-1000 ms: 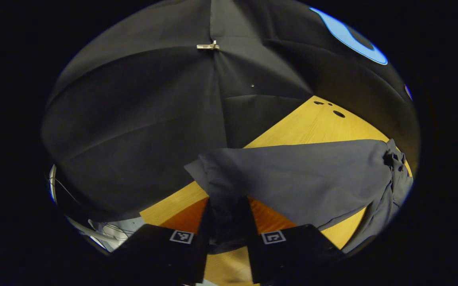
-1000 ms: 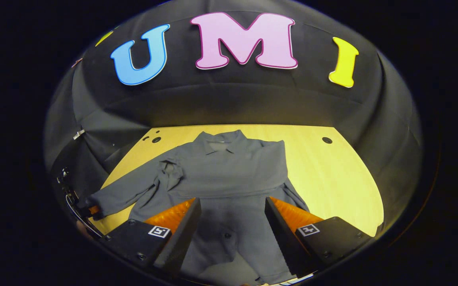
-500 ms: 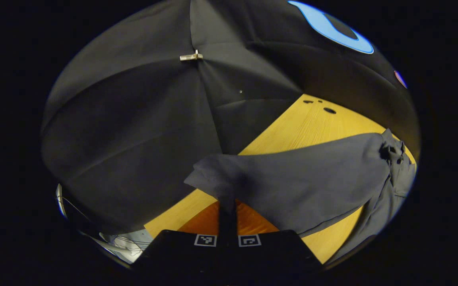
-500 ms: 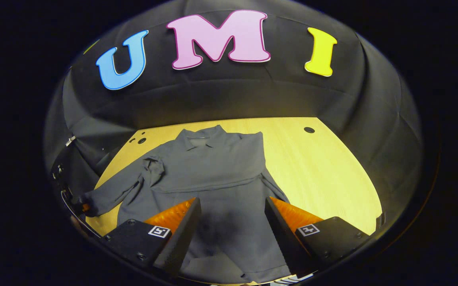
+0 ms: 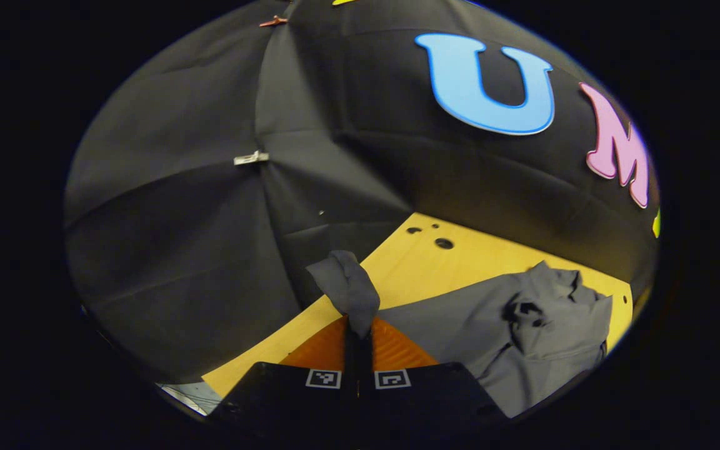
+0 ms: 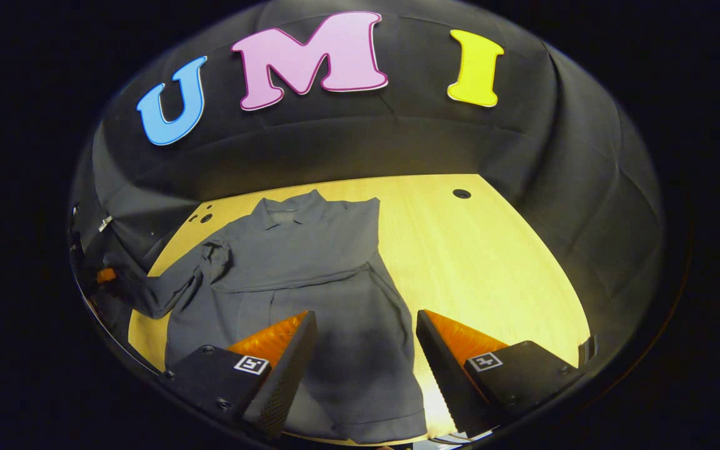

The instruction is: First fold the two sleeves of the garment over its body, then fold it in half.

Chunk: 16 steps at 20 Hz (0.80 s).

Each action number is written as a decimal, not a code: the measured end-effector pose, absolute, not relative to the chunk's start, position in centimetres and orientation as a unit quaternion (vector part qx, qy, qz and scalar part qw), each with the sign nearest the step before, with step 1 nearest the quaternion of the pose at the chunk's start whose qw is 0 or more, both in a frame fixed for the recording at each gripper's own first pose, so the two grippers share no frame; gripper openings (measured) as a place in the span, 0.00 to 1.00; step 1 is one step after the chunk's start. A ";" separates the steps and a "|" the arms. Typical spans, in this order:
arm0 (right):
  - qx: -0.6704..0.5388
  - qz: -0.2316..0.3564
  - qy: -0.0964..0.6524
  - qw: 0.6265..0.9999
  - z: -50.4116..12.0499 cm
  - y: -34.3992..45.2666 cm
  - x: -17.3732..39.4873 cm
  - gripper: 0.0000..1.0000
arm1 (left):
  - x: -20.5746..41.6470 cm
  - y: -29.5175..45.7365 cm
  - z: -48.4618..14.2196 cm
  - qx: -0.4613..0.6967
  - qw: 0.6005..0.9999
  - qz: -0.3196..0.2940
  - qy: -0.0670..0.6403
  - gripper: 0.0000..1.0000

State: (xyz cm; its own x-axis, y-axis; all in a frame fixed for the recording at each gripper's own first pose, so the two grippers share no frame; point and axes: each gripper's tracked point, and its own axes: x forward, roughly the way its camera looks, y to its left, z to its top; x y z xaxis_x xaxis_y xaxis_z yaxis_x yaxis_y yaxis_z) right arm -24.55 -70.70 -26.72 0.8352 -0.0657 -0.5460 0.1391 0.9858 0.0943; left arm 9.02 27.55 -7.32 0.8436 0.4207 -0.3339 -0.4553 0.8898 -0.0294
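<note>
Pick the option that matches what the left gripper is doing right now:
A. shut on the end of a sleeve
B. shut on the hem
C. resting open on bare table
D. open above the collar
A: in the left gripper view the left gripper has its fingers closed together with the cuff end of the garment's sleeve pinched between them and standing up out of them.

Black cloth wall (image 6: 554, 156) behind a light wooden table (image 6: 491, 262).
</note>
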 end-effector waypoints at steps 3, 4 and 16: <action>0.077 -0.060 0.283 0.954 -26.9 -72.3 -25.0 0.99 | 12.0 22.9 -4.7 -0.047 0.969 0.194 0.147 0.02; 0.079 -0.063 0.282 0.954 -26.9 -72.8 -25.1 0.99 | 12.7 21.3 -4.0 -0.044 0.972 0.180 0.143 0.05; 0.105 -0.070 0.285 0.950 -28.1 -75.4 -27.0 0.99 | 20.7 -2.1 -1.9 0.005 0.990 -0.032 0.140 0.05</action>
State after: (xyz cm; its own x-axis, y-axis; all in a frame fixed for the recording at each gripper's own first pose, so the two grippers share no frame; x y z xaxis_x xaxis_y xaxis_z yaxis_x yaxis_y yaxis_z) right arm -26.97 -75.43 -28.08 0.8282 -0.0736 -0.5557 0.1936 0.9679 0.1603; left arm 20.70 -2.12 -1.89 0.9589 -0.0617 -0.2771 0.0645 0.9979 0.0011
